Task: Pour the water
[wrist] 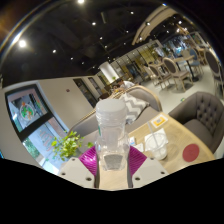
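A clear plastic water bottle (111,125) with a white cap stands upright between my fingers, raised above the wooden table (160,140). Both magenta pads (89,158) press on its lower body, one on each side. My gripper (112,160) is shut on the bottle. The bottle's base shows just above the fingers. A clear glass (154,146) stands on the table to the right, beyond the fingers. I cannot see water inside it.
A small green plant (69,147) stands at the left of the table. A pink round coaster (190,152) lies at the right. A grey armchair (199,112) stands beyond the table on the right, with more chairs and tables farther back.
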